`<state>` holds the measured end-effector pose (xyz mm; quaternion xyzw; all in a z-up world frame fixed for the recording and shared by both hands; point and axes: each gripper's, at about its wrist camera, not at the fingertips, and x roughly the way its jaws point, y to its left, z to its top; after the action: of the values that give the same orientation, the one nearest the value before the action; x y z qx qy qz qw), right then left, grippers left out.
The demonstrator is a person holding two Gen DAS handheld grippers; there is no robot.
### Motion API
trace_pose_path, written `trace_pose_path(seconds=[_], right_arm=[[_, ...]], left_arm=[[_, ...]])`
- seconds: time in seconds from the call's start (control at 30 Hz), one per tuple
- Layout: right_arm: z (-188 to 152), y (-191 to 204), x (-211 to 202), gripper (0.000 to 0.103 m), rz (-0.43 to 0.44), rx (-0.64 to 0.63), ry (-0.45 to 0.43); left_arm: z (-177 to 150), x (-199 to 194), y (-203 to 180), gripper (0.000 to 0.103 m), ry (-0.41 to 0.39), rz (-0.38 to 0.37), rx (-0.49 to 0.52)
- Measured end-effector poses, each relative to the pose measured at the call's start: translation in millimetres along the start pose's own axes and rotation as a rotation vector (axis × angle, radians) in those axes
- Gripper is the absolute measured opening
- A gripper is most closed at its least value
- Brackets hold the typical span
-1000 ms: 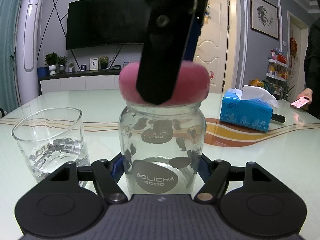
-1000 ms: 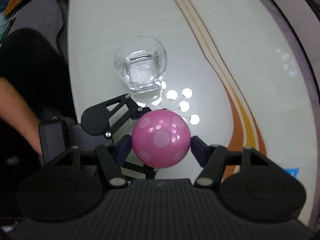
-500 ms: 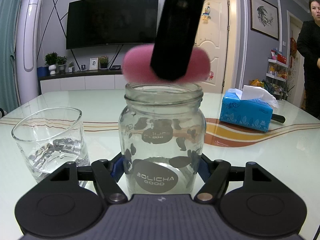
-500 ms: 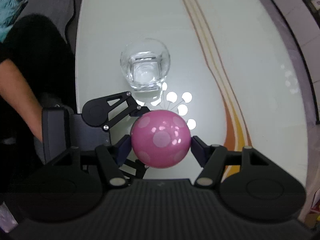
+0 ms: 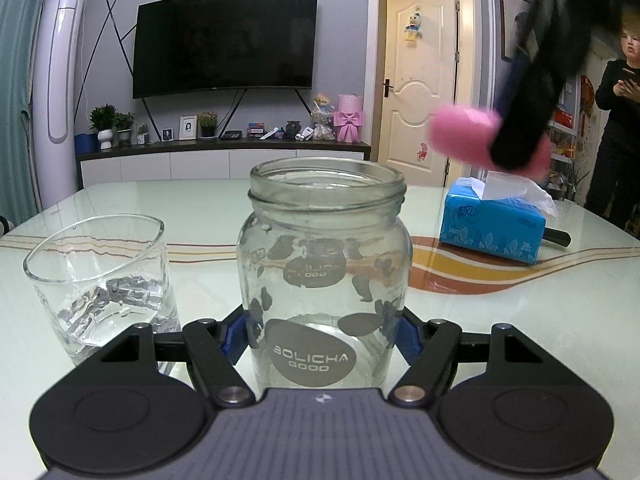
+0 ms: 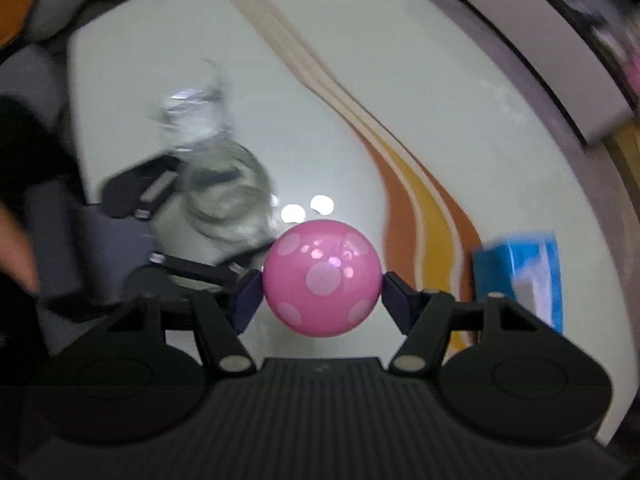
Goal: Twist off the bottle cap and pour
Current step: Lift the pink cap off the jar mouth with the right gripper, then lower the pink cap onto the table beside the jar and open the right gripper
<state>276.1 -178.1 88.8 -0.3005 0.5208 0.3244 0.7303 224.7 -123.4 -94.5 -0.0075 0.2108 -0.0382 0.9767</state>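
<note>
A: Glass-topped dining table (image 5: 520, 312), living room behind with a wall TV. Entry, left to right: square-based glass tumbler (image 5: 100, 288) stands upright at the left, a little clear liquid in its bottom. Just right of it, the clear BOLICHA jar (image 5: 324, 280) stands upright on the table, mouth open, no cap on it.

B: Left gripper (image 5: 324, 336)?

A: Jaws pinching the jar low on its body, blue pads pressed to both sides. Jar's long axis vertical, square to the line between the pads.

B: And the cap?

A: Pink dotted cap (image 6: 322, 278) is clamped between the pads of the right gripper (image 6: 322, 280), in the air up and to the right of the jar mouth, well apart from it, over toward the blue tissue box (image 5: 492, 220). Right wrist view is motion-blurred, so the jar and tumbler show there only as smears.

B: Relation that matters for the pour?

A: Tumbler lies to the jar's left, near but not touching. Judgement: the left hand, already holding the jar, is the nearer one, and would tip the mouth leftward over the tumbler rim. I cannot tell whether the jar holds any liquid. Open jar plus wet tumbler fits either before or after pouring.
</note>
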Motion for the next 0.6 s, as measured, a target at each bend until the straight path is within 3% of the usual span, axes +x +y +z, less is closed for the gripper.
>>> trace_pose_path(seconds=[0.2,0.6], right_arm=[[-39,-1,35,0.065,0.012,0.056,0.083],[-60,-3,68,0.065,0.004,0.075,0.136]], left_arm=[[0,1,0,0.073,0.001,0.003,0.005],[1,0,-1,0.073,0.001,0.008,0.010]])
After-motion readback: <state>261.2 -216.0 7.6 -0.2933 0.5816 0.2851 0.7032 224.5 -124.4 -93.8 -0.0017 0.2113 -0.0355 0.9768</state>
